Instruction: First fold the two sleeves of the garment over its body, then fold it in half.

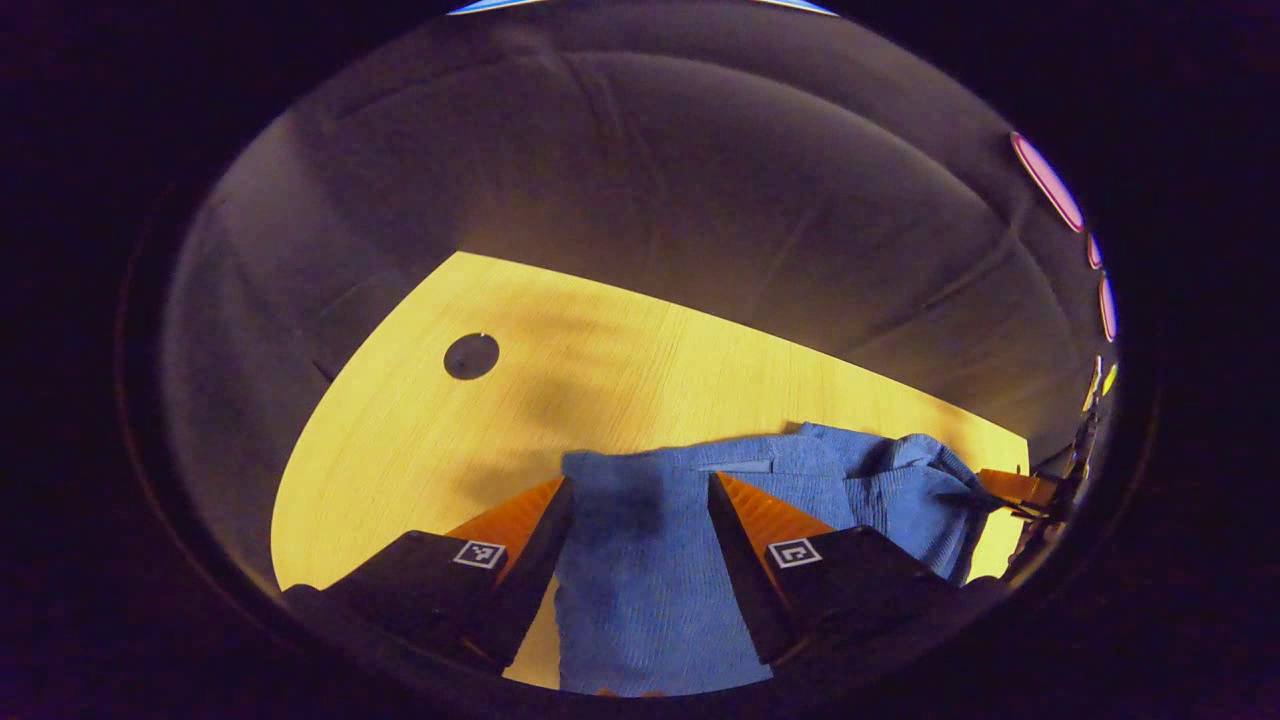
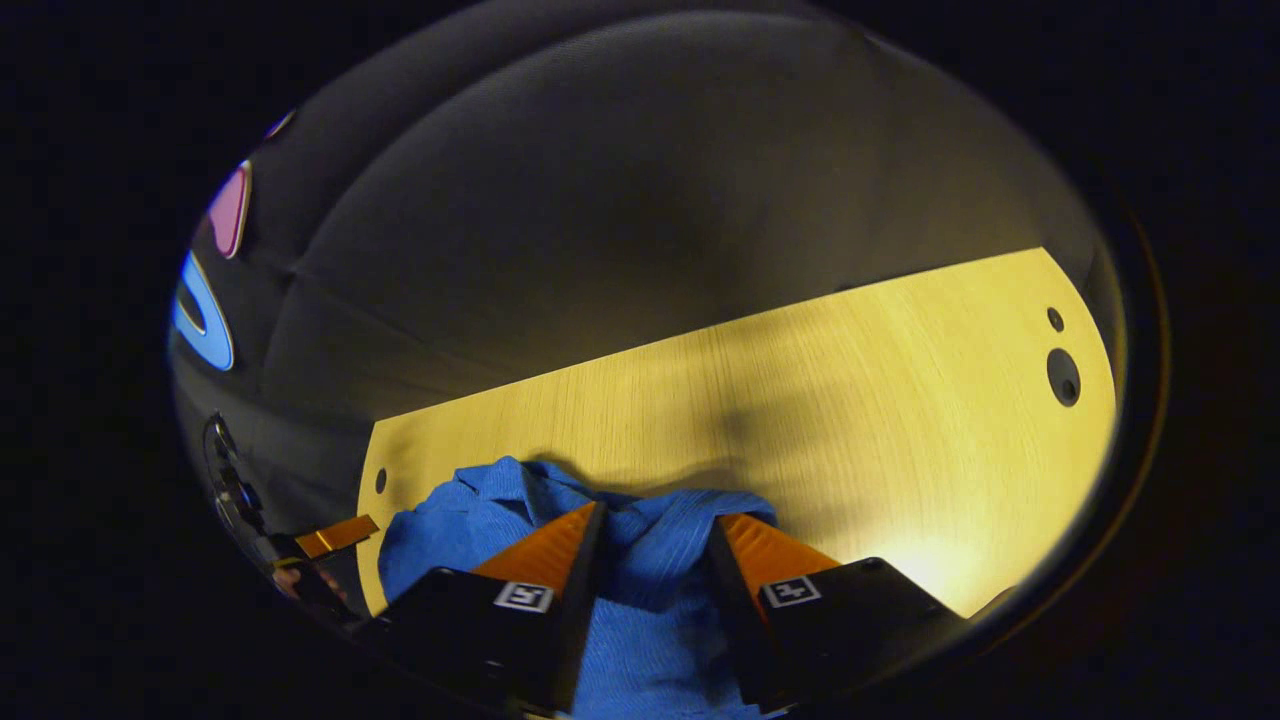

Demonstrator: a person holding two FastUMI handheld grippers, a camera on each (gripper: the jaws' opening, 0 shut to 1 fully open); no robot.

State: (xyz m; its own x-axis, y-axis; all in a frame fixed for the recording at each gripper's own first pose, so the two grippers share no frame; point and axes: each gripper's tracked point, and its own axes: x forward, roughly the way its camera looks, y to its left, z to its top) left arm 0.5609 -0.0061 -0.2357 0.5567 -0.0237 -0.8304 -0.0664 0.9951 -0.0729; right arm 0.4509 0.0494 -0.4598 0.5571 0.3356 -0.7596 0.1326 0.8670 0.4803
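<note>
Looking across the pale wooden surface (image 1: 420,440), I see the blue knitted garment (image 1: 650,560) bunched at its near edge; my left gripper (image 1: 640,500) has its fingers apart with cloth between them; my right gripper (image 2: 650,530) likewise, though I cannot tell if either presses; a small round dark hole (image 1: 471,356) sits farther off.

Garment (image 1: 650,560) is lying on the bench (image 1: 420,440), running between the left gripper (image 1: 640,500) fingers. In the right gripper view, it is bunching between the right gripper (image 2: 655,530) fingers; the wall is standing behind the bench.
</note>
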